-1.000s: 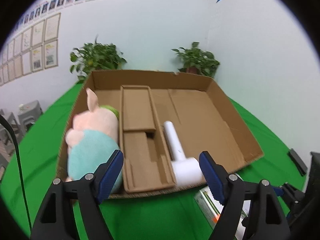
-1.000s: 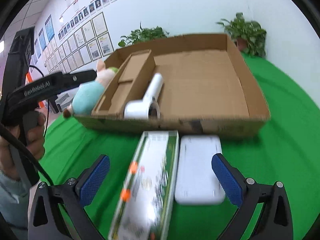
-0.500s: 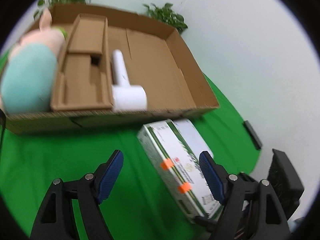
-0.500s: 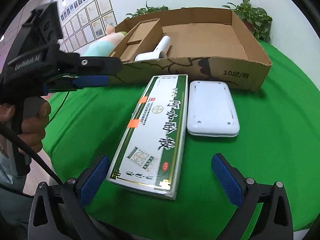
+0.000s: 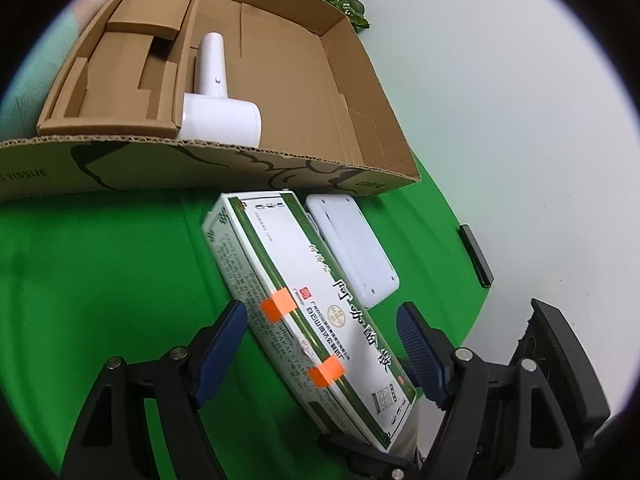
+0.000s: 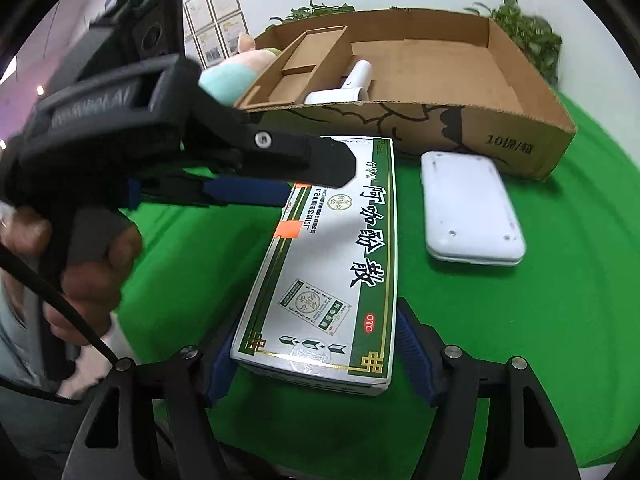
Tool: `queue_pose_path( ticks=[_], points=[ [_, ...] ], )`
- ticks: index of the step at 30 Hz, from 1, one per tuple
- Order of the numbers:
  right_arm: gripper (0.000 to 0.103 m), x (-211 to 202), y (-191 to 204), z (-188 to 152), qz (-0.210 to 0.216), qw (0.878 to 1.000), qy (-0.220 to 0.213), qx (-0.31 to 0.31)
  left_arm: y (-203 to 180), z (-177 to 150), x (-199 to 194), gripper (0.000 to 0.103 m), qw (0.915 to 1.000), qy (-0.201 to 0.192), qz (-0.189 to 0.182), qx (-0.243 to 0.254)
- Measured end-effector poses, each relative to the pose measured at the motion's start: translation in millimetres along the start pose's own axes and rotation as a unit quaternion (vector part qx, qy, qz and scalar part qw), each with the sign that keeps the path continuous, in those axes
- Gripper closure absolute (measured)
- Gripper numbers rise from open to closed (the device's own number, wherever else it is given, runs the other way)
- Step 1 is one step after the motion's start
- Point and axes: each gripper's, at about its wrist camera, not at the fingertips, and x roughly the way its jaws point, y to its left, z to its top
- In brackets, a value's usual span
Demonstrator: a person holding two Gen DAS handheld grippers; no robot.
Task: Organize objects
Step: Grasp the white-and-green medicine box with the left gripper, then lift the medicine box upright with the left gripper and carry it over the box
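On the counter before the cardboard box | right tongs have just been closing, now flanking medicine box end, contact unclear | left tongs wide, now straddling it | two-handed lift likely next.

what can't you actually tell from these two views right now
- Plush toy: mostly hidden by the left gripper in the right wrist view, cut by the lens edge in the left.
- Right gripper on the green-and-white box: whether its pads press the sides is unclear.
- Small black object: too small to identify.
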Motion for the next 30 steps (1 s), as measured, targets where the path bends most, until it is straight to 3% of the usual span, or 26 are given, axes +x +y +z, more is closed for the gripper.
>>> queue_pose_path(
  ticks=[6,8,11,25,30],
  points=[
    [0.036,-5.9,-20.8,-0.4,0.1,0.99,-0.01,0.095,1.3,0.5,4.5,0.028,0.9999,0.002,0.003,-0.011],
    [0.037,-7.1,-22.5,-2.1,0.118,0.987,-0.01,0.107,0.6,-0.5,7.7,0.036,0.9999,0.01,0.007,-0.009],
    [0.037,-9.2,-12.3,-5.6,0.102,0.991,-0.01,0.083,-1.1,-1.2,10.9,0.05,0.9997,0.016,0.016,-0.004],
    [0.041,-14.4,-4.8,-1.6,0.067,0.996,-0.027,0.049,-13.3,4.6,-8.8,0.063,0.9999,-0.01,0.001,0.013],
    [0.041,-20.1,-4.4,1.2,0.062,0.996,-0.039,0.045,-19.9,8.4,-13.3,0.063,0.9995,-0.015,0.002,0.027]
  ],
)
